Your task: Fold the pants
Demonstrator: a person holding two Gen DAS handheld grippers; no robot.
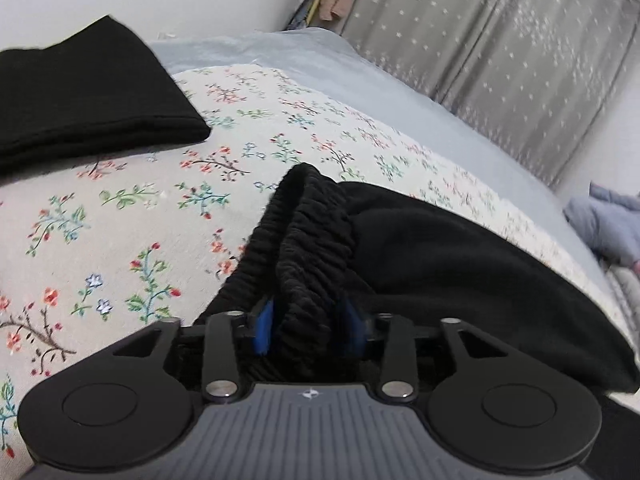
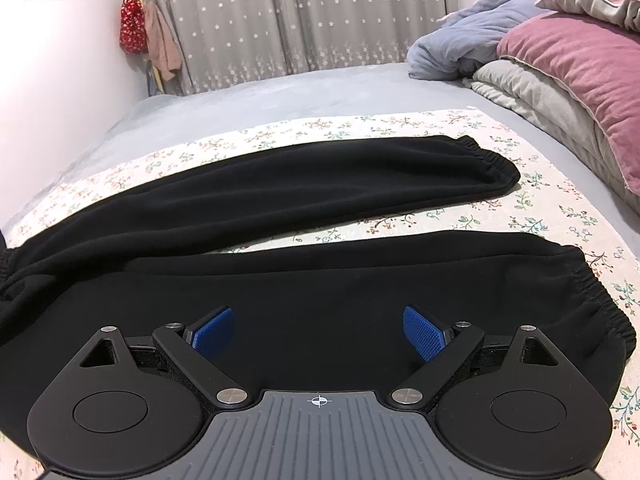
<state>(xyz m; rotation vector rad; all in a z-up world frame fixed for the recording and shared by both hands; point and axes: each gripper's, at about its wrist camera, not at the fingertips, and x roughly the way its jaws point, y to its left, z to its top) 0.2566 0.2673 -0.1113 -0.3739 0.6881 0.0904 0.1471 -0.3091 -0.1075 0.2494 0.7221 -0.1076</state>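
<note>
While the black pants (image 2: 280, 216) lie spread on the floral sheet (image 1: 120, 208), both legs stretched out side by side toward the pillows (image 2: 580, 64), the left gripper (image 1: 310, 330) has the bunched elastic waistband (image 1: 308, 240) between its blue pads (image 1: 265, 328). The pads look to sit against the fabric, so I read this as a grip, though a loose one: the band fills the gap unevenly and rises in a hump ahead of the fingers.

The right gripper (image 2: 318, 330) hangs over the near leg with its jaws wide apart, holding nothing.

Risks, as judgement only:
- Thick ribbed waistband may slip out of a partial clamp once lifted.
- Pulling with only the left side held would drag the legs askew, spoiling alignment.
- A second folded black garment (image 1: 92, 92) lies near; a wide sweep could disturb it.
- The sheet could get pinched along with the cloth.
</note>
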